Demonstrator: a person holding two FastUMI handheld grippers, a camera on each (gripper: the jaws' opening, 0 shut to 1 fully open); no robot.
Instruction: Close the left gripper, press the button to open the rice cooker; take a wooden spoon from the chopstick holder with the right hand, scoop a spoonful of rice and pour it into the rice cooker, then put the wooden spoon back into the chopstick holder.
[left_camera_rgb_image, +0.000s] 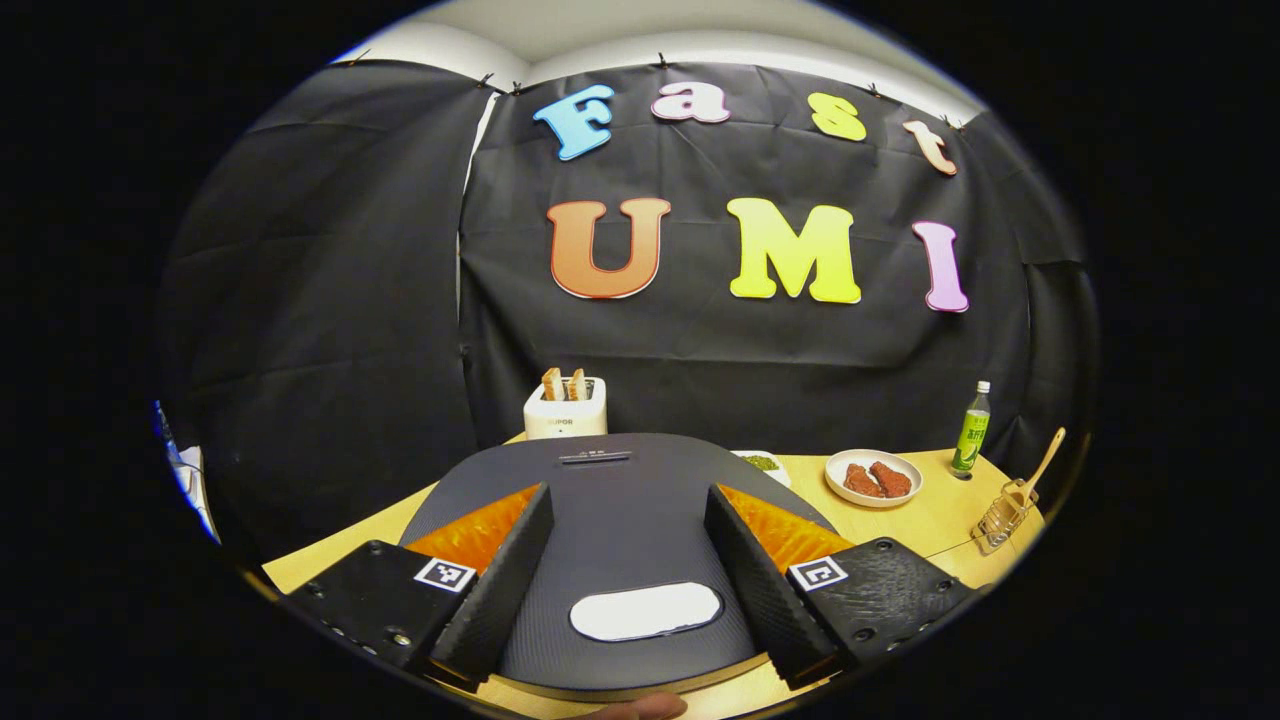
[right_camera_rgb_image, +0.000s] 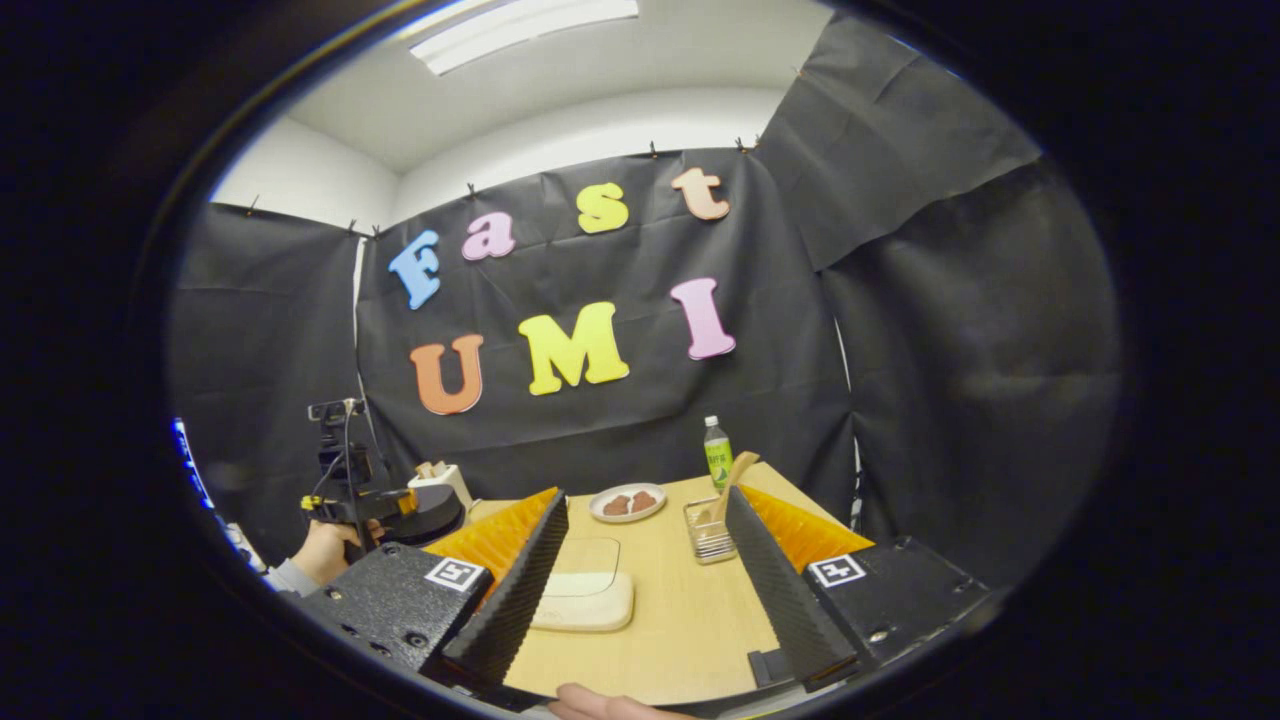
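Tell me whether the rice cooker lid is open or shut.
Shut. In the left gripper view the rice cooker lid lies flat and down; the open left gripper hovers over its button.

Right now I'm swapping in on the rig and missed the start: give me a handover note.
Left gripper: open, hovering over the rice cooker, lid closed, button between the fingers.
Right gripper: open, empty, over the table, facing the holder with the spoon standing in it.
Done: nothing yet.
Left: shut left gripper, press button, take spoon, scoop rice, pour it in, return spoon.
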